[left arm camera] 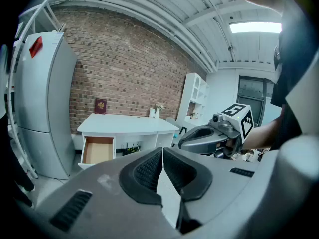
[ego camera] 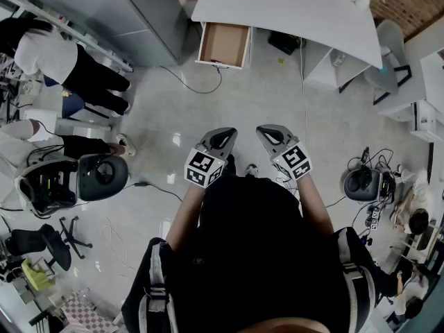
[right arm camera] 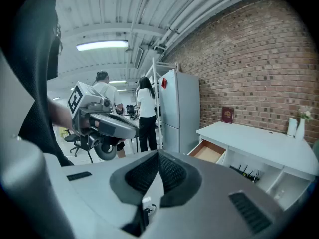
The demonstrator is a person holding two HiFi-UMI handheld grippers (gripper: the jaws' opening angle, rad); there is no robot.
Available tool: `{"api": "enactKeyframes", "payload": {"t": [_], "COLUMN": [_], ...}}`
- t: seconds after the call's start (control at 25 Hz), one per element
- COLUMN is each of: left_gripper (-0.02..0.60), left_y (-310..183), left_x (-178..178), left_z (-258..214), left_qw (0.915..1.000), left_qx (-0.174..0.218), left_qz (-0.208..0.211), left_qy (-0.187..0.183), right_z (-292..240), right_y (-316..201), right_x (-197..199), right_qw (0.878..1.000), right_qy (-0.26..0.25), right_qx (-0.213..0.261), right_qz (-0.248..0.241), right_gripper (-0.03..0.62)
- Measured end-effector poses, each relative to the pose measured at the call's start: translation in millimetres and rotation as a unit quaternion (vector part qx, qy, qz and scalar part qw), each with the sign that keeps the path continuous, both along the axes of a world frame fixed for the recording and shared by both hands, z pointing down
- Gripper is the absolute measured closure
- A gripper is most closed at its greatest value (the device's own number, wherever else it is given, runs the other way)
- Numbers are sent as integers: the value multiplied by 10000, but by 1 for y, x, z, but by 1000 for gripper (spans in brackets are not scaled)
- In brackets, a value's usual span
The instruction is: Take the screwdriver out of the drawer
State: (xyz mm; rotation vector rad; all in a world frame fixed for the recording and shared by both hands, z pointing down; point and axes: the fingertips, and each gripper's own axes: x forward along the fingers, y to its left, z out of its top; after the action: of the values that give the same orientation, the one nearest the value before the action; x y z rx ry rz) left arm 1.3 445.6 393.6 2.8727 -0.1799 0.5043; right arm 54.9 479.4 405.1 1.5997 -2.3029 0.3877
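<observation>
The drawer (ego camera: 223, 44) stands pulled open under the left end of the white desk (ego camera: 291, 9), far ahead of me across the floor. Its brown inside shows, and I can make out no screwdriver in any view. My left gripper (ego camera: 220, 139) and right gripper (ego camera: 267, 134) are held side by side in front of the person's body, both shut with nothing between the jaws. The left gripper view shows the drawer (left arm camera: 98, 150) small beyond the left gripper (left arm camera: 162, 153), with the right gripper (left arm camera: 209, 138) beside it. In the right gripper view, the drawer (right arm camera: 209, 152) lies past the right gripper (right arm camera: 158, 158).
A tall grey refrigerator (ego camera: 142, 12) stands left of the desk. A cable (ego camera: 198, 85) trails on the floor before the drawer. Two people (ego camera: 66, 64) stand at the left by office chairs (ego camera: 97, 175). Another chair (ego camera: 361, 182) and cables sit at the right.
</observation>
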Motion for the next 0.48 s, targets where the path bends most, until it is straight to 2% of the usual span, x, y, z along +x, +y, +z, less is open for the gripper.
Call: {"api": "enactKeyframes", "payload": {"t": [0.48], "left_gripper": [563], "left_y": [-15], "left_x": [2], "left_z": [-4], "left_qw": [10000], "left_qx": [-42], "left_qz": [-14], "left_qy": [23], "right_z": [-3], "right_y": [-13], "right_x": [4], "right_qw": [10000], "right_qy": [6], "right_qx": [-45], "right_qz": [63], "right_gripper": [539]}}
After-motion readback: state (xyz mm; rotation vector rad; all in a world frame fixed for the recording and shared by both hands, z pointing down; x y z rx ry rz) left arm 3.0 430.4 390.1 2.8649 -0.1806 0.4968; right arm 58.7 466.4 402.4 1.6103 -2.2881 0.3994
